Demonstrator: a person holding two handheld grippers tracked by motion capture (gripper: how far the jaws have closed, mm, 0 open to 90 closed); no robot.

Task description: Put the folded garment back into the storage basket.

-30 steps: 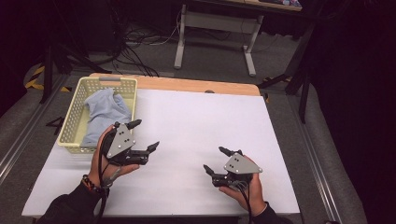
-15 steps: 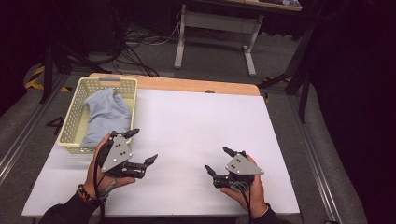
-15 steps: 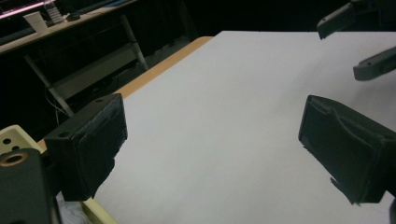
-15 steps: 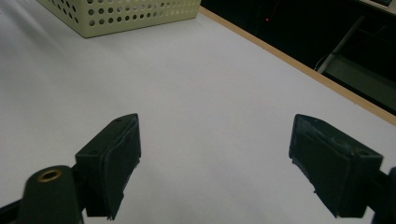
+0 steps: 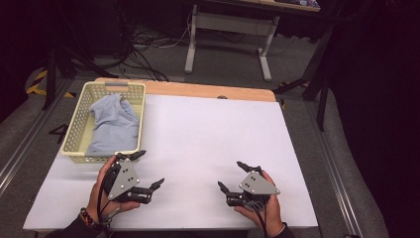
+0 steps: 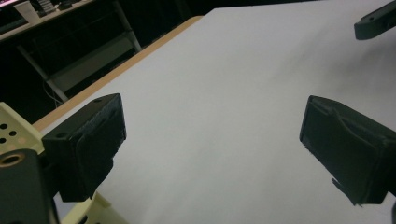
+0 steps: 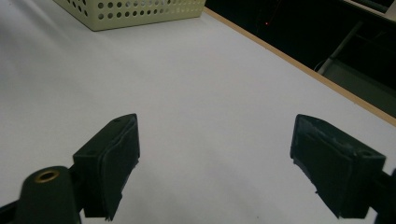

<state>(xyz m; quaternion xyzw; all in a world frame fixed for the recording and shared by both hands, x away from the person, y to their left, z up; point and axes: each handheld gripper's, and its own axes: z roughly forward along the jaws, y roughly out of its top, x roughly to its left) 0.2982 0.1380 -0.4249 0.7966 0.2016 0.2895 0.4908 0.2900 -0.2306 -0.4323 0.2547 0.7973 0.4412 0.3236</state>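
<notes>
We hold our left gripper [image 5: 148,168] low over the near left part of the white table [image 5: 208,139], its jaws spread wide with nothing between them; they have just been opening further. In the left gripper view we see only bare tabletop between its two black pads [image 6: 95,140]. Just behind and to the left of this gripper stands the cream basket [image 5: 79,134], its near rim close beside the upper jaw, and in it lies the pale blue cloth [image 5: 115,124], bunched and reaching toward the near wall. Our right gripper [image 5: 230,176] rests well apart to the right, also low over the table, its jaws wide apart and empty after just opening a little. From it the basket [image 7: 135,11] lies far off ahead across bare table.
</notes>
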